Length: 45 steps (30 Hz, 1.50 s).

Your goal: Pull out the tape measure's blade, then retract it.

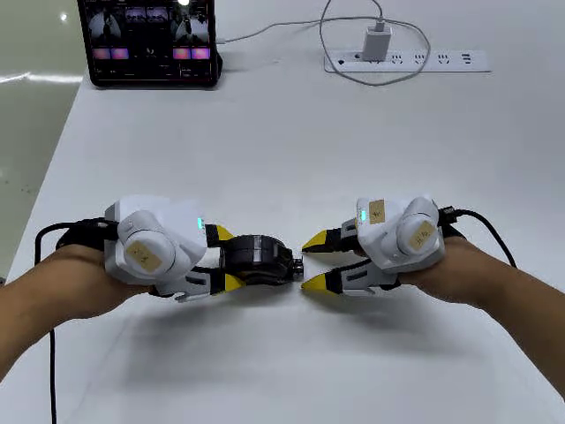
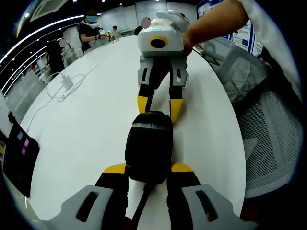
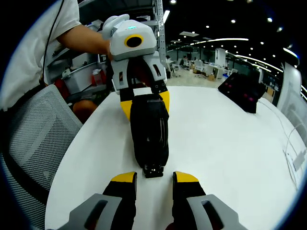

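Left gripper (image 1: 225, 258) first: my two yellow-tipped jaws are pressed against either side of the tape measure (image 1: 258, 259), clamping it low on the white table (image 1: 282, 141), and the case hides the inner faces of those tips from the head view. In the left gripper view the tape measure (image 2: 148, 146) is a rounded, matt black lump with a grey band across its far end, and I can read no markings on it. A thin dark cord (image 2: 140, 206) runs back from it between my jaws and is cut off at the bottom edge. No blade is drawn out that I can see. At the case's front there's a small dark tab (image 3: 153, 170), too small to make out properly. My right gripper (image 3: 154, 177) sits just short of it, jaws parted, one tip either side of that tab and gripping nothing. Whether they touch the tab, I can't tell. Both gripper bodies are smooth white plastic with grey jaw arms. Far across the table lie a white power strip (image 1: 406, 60) with a plugged-in charger (image 1: 376, 40) and looping white cable (image 1: 353, 71), and a dark-framed tablet (image 1: 148, 40), its glowing screen cut off by the top edge.
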### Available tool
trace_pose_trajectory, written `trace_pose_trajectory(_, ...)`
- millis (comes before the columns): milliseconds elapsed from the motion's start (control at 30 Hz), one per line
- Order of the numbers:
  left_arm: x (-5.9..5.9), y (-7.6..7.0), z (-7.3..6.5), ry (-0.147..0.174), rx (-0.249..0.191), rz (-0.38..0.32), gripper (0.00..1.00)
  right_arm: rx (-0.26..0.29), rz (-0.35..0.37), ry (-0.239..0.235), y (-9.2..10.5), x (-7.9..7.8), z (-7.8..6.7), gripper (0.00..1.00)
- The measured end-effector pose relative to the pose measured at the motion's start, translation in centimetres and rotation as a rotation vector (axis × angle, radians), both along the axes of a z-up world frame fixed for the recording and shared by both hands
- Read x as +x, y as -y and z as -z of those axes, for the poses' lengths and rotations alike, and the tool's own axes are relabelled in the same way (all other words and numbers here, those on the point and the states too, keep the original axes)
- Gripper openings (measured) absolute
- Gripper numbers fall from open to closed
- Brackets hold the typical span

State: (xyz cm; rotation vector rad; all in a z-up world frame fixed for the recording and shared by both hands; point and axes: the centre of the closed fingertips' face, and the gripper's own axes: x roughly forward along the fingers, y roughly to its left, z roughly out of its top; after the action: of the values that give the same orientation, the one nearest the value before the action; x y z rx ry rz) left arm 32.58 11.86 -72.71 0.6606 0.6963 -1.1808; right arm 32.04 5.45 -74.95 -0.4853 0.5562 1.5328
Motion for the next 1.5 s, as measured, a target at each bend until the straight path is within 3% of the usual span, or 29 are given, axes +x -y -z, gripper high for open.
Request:
trace_pose_trajectory(500, -0.04, 0.03, 0.03, 0.003, 0.001, 0.004, 0.25, 0.012, -0.038, 0.03, -0.61, -0.14, 0.24, 0.13)
trace_pose_trajectory(1500, -0.15, -0.13, 0.04, -0.013, 0.011, 0.005, 0.24, 0.013, -0.022, 0.024, -0.42, -0.48, 0.27, 0.09)
